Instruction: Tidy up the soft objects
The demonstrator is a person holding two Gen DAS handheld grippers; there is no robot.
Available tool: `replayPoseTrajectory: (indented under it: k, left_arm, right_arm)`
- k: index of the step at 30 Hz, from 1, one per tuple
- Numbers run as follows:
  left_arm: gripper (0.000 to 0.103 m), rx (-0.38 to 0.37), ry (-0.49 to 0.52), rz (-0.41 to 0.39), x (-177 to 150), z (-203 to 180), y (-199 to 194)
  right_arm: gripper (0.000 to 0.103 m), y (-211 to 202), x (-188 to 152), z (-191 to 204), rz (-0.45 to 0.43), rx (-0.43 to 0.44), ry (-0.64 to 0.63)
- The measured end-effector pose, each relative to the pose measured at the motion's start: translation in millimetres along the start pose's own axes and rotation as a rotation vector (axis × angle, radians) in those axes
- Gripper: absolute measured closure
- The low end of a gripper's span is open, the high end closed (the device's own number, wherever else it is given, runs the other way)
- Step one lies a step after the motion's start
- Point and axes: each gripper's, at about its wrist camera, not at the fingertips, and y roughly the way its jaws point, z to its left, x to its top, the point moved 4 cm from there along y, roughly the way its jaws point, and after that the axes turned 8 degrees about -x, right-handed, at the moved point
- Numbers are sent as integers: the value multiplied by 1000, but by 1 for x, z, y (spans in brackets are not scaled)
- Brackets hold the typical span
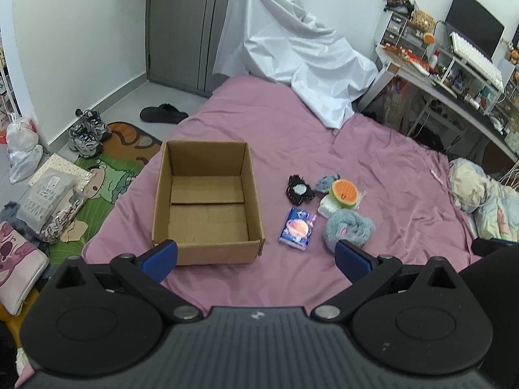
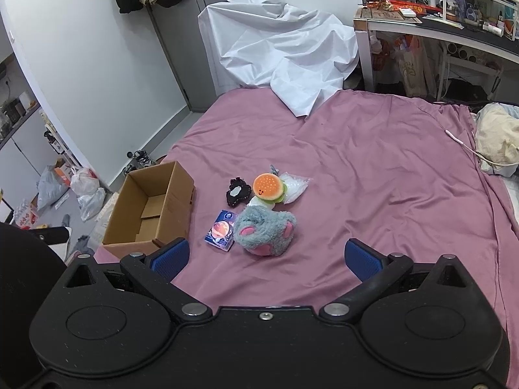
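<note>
Two handheld grippers hover side by side above a bed, each seen from its own wrist camera. The left gripper (image 1: 256, 256) holds its jaws spread wide, blue pads (image 1: 160, 259) angled outward at the ends of black linkage arms, nothing between them. The right gripper (image 2: 266, 256) mirrors the pose, its blue pads (image 2: 363, 257) likewise far apart and gripping nothing. Both point forward and slightly downward, clear of any contact with the surface below them.
</note>
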Motion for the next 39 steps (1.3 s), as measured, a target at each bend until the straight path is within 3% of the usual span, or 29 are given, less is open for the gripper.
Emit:
replayPoseTrajectory:
  k: [24,39]
  left_arm:
    - [1,30,-25,-3,-4,8,-3]
    - [1,4,-22,25,8,12,12]
  right_arm:
    - [0,3,-5,1,12,-5,0]
    - [0,13,-3,-4,26,6,7]
